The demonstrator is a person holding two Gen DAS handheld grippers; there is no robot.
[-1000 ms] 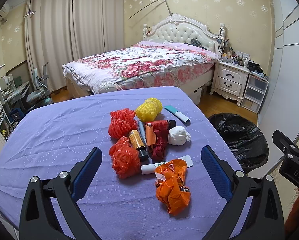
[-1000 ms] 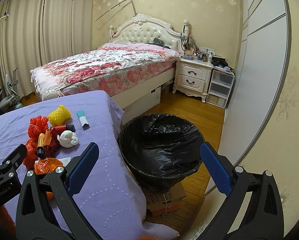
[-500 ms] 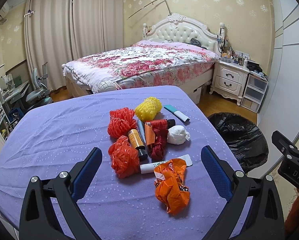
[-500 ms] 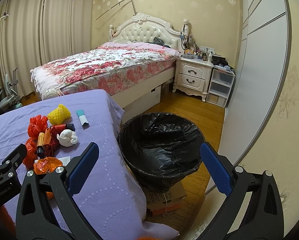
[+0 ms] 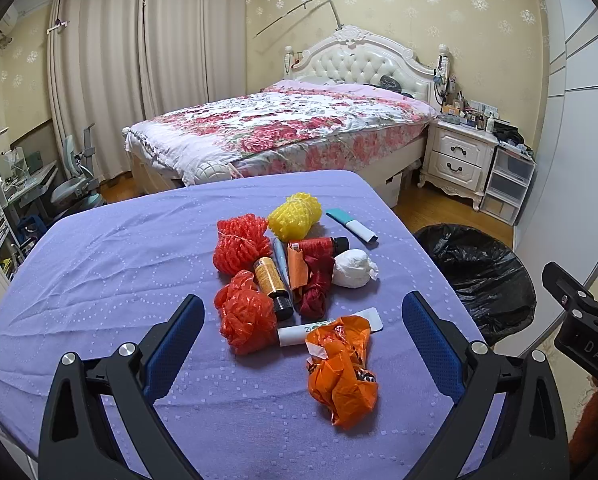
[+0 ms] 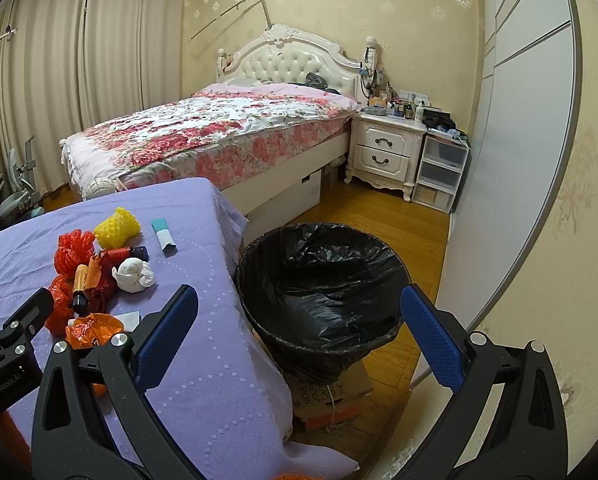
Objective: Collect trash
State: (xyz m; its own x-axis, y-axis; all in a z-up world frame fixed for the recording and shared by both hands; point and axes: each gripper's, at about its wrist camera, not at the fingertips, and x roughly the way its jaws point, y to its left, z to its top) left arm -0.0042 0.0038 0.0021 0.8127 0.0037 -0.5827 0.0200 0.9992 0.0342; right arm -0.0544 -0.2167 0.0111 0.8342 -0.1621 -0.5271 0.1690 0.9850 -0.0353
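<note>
Purple-clothed table (image 5: 99,264), trash pile (image 5: 295,276) heaped near its right edge, bin (image 6: 323,280) set beside that edge, left gripper (image 5: 303,332) and right gripper (image 6: 299,332) held wide open, nothing gripped.

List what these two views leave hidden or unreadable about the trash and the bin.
- Bin bottom: right wrist view, black liner folds hide it; any contents cannot be told.
- White tube: left wrist view, orange bag covers its middle; label too small.
- Box under the bin: right wrist view, mostly hidden by the bin.
- Left gripper and right gripper: handles cut off by the bottom edge.
</note>
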